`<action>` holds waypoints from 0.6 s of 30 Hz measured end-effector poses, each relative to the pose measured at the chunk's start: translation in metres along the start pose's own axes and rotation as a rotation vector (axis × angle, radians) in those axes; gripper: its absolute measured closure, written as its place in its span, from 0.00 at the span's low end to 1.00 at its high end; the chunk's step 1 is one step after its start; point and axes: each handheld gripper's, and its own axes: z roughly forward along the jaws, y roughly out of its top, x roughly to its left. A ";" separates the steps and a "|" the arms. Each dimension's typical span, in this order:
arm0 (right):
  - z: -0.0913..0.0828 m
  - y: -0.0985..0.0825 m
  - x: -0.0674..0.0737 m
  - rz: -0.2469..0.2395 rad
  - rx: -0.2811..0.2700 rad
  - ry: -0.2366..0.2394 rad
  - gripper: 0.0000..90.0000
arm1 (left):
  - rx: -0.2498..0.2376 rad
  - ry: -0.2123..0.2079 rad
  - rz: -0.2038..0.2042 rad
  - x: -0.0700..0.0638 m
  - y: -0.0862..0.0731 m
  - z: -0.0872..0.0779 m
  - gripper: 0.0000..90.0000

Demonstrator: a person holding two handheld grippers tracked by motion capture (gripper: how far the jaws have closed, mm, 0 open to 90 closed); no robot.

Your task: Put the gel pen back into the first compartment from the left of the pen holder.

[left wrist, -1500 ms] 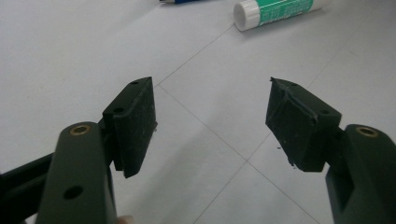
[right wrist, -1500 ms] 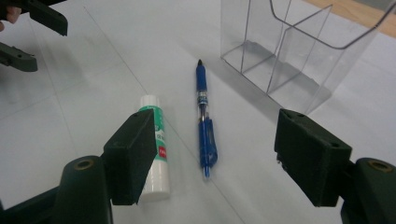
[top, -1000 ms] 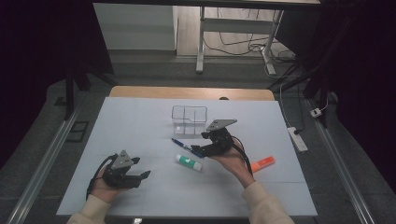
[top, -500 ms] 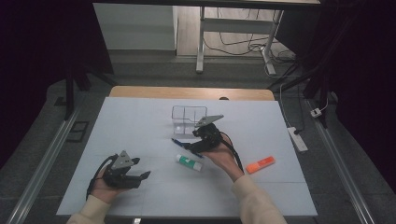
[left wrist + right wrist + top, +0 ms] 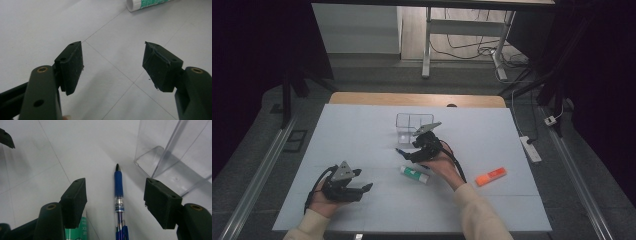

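Blue pen flat between half-closing, not yet gripping right tongs; left tongs wide, empty.

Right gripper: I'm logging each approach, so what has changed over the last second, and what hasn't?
The right gripper moved left and down from beside the clear box to straddle the blue pen. Its fingers have just been closing, with the pen between them but not yet pressed. Unchanged: the left gripper rests open, and the pen, green-and-white tube and orange marker lie where they were.
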 end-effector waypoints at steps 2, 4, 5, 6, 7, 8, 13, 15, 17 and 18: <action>0.003 0.000 0.000 -0.005 0.014 -0.003 0.39 | -0.002 -0.001 -0.001 0.000 0.000 0.000 0.37; 0.006 0.000 -0.001 -0.003 0.018 -0.002 0.40 | -0.002 0.000 -0.002 0.001 0.000 0.000 0.37; 0.006 0.000 -0.001 -0.001 0.019 -0.002 0.40 | -0.001 0.000 -0.001 0.001 0.000 0.000 0.37; 0.007 0.000 -0.001 -0.003 0.019 -0.002 0.40 | 0.000 0.001 -0.001 0.001 0.000 0.000 0.37; 0.007 0.000 -0.001 -0.002 0.015 -0.001 0.40 | 0.001 0.002 0.000 0.001 0.000 0.000 0.37; 0.007 0.000 -0.001 -0.002 0.016 -0.001 0.40 | 0.002 0.001 -0.001 0.000 0.000 0.001 0.37; 0.009 0.001 -0.002 0.002 0.017 -0.003 0.41 | 0.003 0.001 0.000 0.000 0.000 0.001 0.37; 0.011 0.001 -0.002 0.001 0.023 -0.005 0.41 | 0.002 0.001 -0.001 0.000 -0.001 0.001 0.37; 0.014 0.001 -0.002 -0.004 0.032 -0.007 0.41 | 0.004 0.001 -0.002 0.001 -0.001 0.001 0.37; 0.016 0.001 -0.002 -0.006 0.033 -0.007 0.42 | 0.005 0.001 -0.001 0.001 -0.001 0.001 0.37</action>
